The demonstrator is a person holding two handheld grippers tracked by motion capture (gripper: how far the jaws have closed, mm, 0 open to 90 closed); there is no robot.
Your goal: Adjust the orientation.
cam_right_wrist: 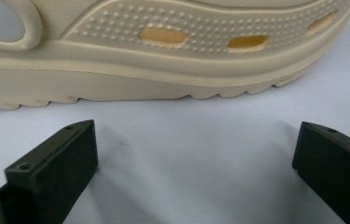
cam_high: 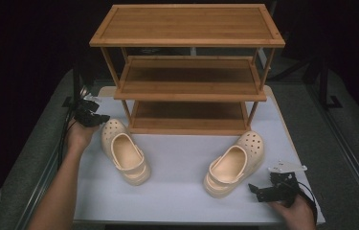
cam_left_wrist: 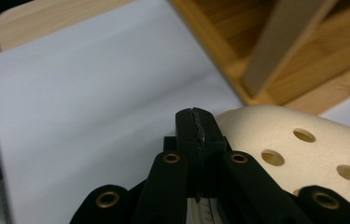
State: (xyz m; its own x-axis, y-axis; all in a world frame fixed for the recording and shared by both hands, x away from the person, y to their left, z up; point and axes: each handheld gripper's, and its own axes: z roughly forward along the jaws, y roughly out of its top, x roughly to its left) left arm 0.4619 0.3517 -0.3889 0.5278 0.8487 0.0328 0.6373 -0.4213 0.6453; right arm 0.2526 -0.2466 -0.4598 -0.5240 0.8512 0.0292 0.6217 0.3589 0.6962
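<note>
We see two cream clogs on the white table [cam_high: 177,191] in front of the wooden rack [cam_high: 189,72]; the left clog [cam_high: 124,152] lies just beside the left gripper [cam_high: 101,118], its toe end close by the jaw tips, and the right clog [cam_high: 235,163] lies just left of the right gripper [cam_high: 258,190], apart from it. In the left gripper view the left gripper [cam_left_wrist: 196,123] has its jaws pressed together with nothing between them, and the clog's holed toe [cam_left_wrist: 303,149] sits just to the right of them, with a rack leg [cam_left_wrist: 280,46] beyond; whether jaw and toe touch we cannot tell. In the right gripper view the right gripper [cam_right_wrist: 196,149] has its jaws standing wide apart, bare table between them, and the clog's side and sole [cam_right_wrist: 163,70] lie across just ahead.
</note>
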